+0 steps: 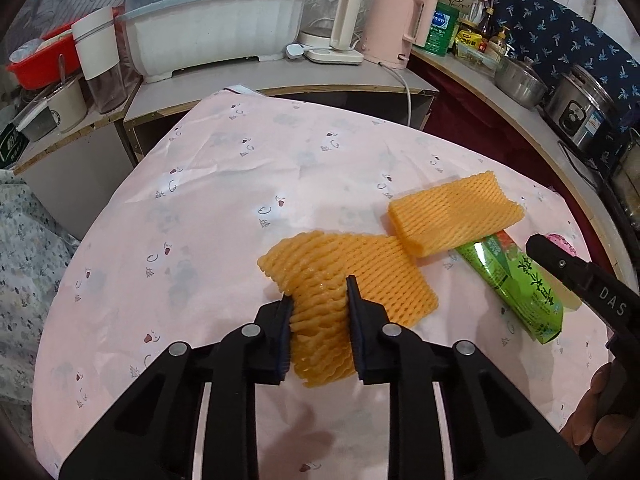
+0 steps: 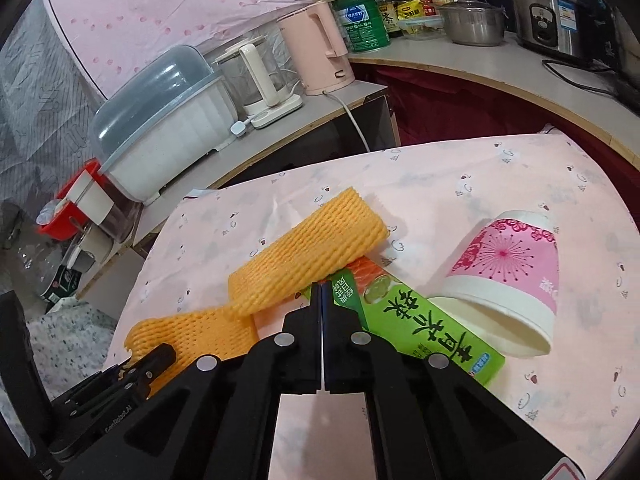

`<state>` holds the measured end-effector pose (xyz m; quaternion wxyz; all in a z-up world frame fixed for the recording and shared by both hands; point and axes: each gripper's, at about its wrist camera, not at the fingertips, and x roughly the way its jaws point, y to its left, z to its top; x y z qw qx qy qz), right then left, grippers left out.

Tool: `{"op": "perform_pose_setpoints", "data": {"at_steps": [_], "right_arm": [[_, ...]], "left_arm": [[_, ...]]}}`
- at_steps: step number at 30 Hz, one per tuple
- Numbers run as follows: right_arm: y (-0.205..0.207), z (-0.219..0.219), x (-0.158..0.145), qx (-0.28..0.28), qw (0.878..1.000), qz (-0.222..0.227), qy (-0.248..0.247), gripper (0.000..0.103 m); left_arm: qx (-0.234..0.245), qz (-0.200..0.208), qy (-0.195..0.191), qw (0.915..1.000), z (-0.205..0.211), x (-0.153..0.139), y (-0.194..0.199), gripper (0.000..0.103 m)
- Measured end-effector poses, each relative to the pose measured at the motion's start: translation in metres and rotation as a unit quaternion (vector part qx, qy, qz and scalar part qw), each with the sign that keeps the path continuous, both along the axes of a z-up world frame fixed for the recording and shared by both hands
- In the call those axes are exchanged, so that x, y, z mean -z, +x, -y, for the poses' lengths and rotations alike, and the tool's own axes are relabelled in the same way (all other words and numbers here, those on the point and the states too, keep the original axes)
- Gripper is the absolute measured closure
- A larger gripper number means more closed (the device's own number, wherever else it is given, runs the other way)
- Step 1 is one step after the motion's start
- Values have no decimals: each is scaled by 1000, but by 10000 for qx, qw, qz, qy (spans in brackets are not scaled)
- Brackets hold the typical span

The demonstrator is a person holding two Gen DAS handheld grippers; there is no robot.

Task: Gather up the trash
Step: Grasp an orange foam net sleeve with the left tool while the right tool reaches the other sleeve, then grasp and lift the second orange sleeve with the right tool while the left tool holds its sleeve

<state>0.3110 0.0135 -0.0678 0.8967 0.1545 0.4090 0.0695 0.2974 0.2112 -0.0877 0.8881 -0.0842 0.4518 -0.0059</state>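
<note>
My left gripper [image 1: 320, 290] is shut on a crumpled orange foam net [image 1: 320, 332], whose mesh bulges between the pads and trails onto the pink tablecloth [image 1: 200, 200]. A second, folded orange foam net [image 2: 308, 248] lies just beyond, partly on a flattened green drink pack [image 2: 420, 320]. My right gripper [image 2: 321, 286] is shut, its tips at the pack's upper left edge; I cannot tell whether they pinch it. To the right of the pack, a pink-patterned paper cup [image 2: 508, 276] lies on its side.
Behind the table a low counter holds a covered white dish rack [image 1: 208, 40], a glass kettle [image 1: 332, 20] and a pink kettle [image 1: 396, 24] with a trailing cord. At right a curved shelf carries steel pots [image 1: 520, 80], a cooker and bottles. A hand [image 1: 596, 412] shows at lower right.
</note>
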Motion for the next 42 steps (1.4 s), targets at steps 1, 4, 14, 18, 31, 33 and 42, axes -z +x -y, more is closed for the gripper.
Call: {"op": "perform_pose_setpoints", "data": {"at_steps": [1,4,14,18,31,33,42], "right_arm": [[-2,2,-3,4,10000,9,20,102],[-11,8,-11,-16,10000,23,83,102],[-3,5,-8,-29,9996,-103,254,69],[18,-3,5,-42,9995,-210,215,58],[57,-20,33,-65,9995,-301,-15,91],[53,-19,29,-74,9997,-233,-52,92],[23,7,-10,101,9999,92,0,92]], "left_arm": [[10,30,-9,10000,2,-4,-3,81],[5,115,-13,9999,6,-13,-13,81],[-298,198,18,9994,-14,-24,-17,81],[-419,169,21,9990,-27,-19,-7,81],[-336,37,20,9994,-24,-1,17,81],[-307,49,29,9995,-21,-3,16,81],[-120,304,-10,9995,3,-34,-4,81]]}}
